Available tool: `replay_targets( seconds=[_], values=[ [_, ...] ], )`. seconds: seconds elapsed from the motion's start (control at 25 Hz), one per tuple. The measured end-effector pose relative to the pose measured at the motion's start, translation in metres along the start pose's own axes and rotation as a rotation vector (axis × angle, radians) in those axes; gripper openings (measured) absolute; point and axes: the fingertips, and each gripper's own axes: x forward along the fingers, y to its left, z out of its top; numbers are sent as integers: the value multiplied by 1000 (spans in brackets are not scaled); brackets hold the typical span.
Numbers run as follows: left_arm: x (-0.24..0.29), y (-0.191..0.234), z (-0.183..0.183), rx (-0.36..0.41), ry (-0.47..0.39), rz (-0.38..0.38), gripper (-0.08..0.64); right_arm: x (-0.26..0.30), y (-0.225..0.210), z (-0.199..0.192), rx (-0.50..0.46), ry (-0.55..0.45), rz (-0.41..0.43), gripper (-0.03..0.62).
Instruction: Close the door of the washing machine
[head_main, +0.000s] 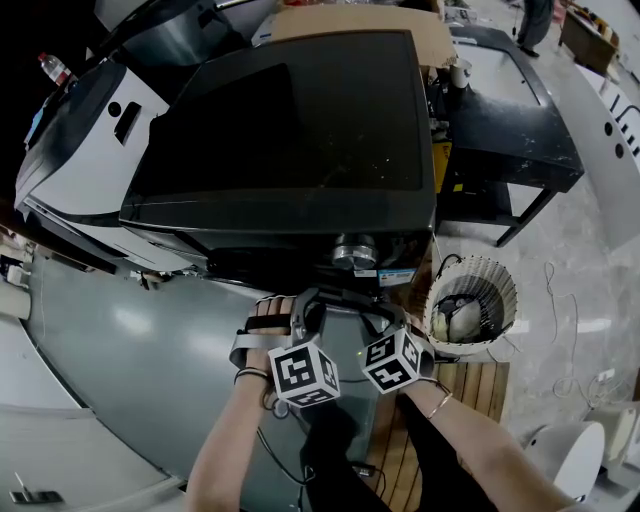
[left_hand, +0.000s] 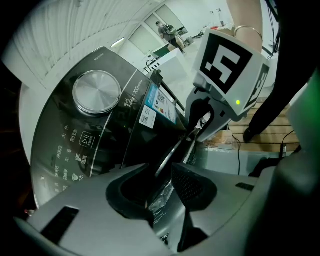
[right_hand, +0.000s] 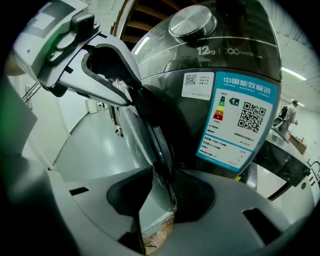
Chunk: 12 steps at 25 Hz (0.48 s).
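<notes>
From above, in the head view, the step looks like a push of the open door toward the machine; I think it goes best if both grippers move together along the door's own arc, without twisting it. The black washing machine (head_main: 290, 130) is ahead of the person, with its control knob (head_main: 354, 252) at the front edge; the left gripper (head_main: 302, 300) and the right gripper (head_main: 386, 318) are side by side just below that knob; the grey door (head_main: 346, 328) comes out toward the person between them, not yet against the front; a white laundry basket (head_main: 470, 300) stands near on the right.

Along the left gripper view, I judge that the grip should sit deep on the edge, so that it does not slip off during the swing. The door (left_hand: 172, 152) runs edge-first into the narrow gap of the jaws and fills it together with some crinkled film; I read this gripper as clamped on the door; the right gripper (left_hand: 196, 131) meets the same edge a little further up.

Through the right gripper view, I judge that the jaws must come off the rim before it meets the front, or they will be pinched; a flat push can then finish until the latch catches. The door (right_hand: 152, 135) passes between these jaws and lies against the right pad (right_hand: 192, 200), while floor shows through the gap on the other side; so these jaws are apart around the door, not pressing it; the left gripper (right_hand: 127, 87) sits higher on the same rim; the energy label (right_hand: 240, 120) on the machine front is just beside the door.
</notes>
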Motion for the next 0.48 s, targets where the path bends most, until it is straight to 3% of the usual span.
replay_targets(
  seconds=[0.48],
  values=[
    [6, 6, 0, -21, -6, 22, 151, 5, -9, 2, 54, 9, -51, 143]
  ],
)
